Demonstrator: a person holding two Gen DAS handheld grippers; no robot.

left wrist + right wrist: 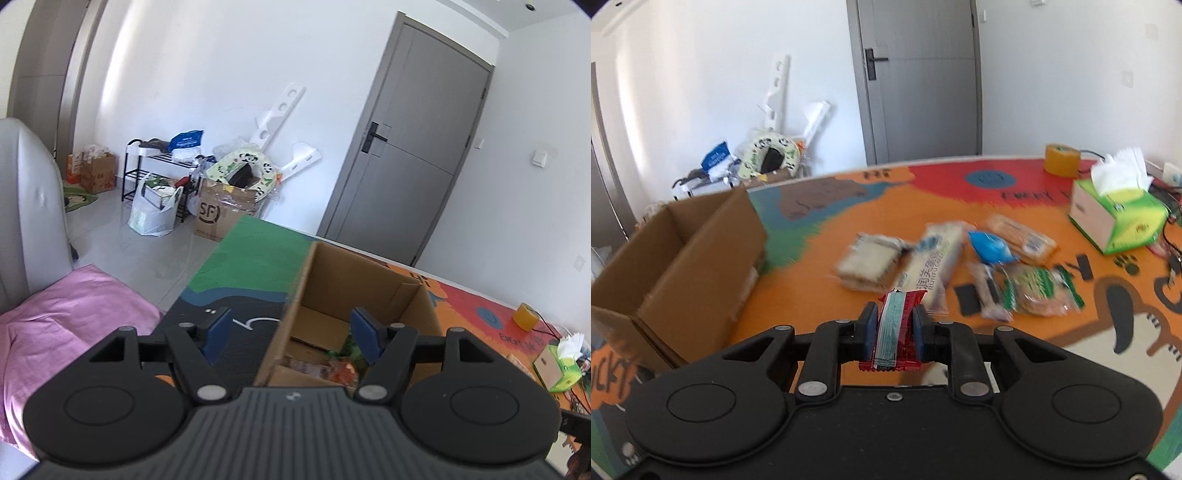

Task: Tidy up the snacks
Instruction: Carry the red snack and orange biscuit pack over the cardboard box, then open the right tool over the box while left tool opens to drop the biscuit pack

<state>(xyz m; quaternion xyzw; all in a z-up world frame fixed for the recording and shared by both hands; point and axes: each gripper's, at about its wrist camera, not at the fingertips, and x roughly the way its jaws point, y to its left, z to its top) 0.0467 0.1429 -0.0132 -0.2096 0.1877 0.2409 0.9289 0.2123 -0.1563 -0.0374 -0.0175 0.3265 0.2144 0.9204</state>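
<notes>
My right gripper (894, 325) is shut on a red snack packet (897, 328) and holds it above the colourful table (827, 295). Several wrapped snacks lie ahead of it: a long white packet (932, 264), a pale biscuit pack (870, 260), a blue packet (990, 247), a green-and-white pack (1034, 290). The open cardboard box (676, 258) stands to the left. My left gripper (291, 332) is open and empty above the near left wall of that cardboard box (354, 295), one finger inside, one outside. Some snack packets (332, 365) lie in the box.
A green tissue box (1115, 218) and a yellow tape roll (1062, 160) stand at the table's far right, with cables behind. A pink cushion (62, 325) and a white chair (29, 206) are left of the table. Floor clutter and a grey door (413, 155) lie beyond.
</notes>
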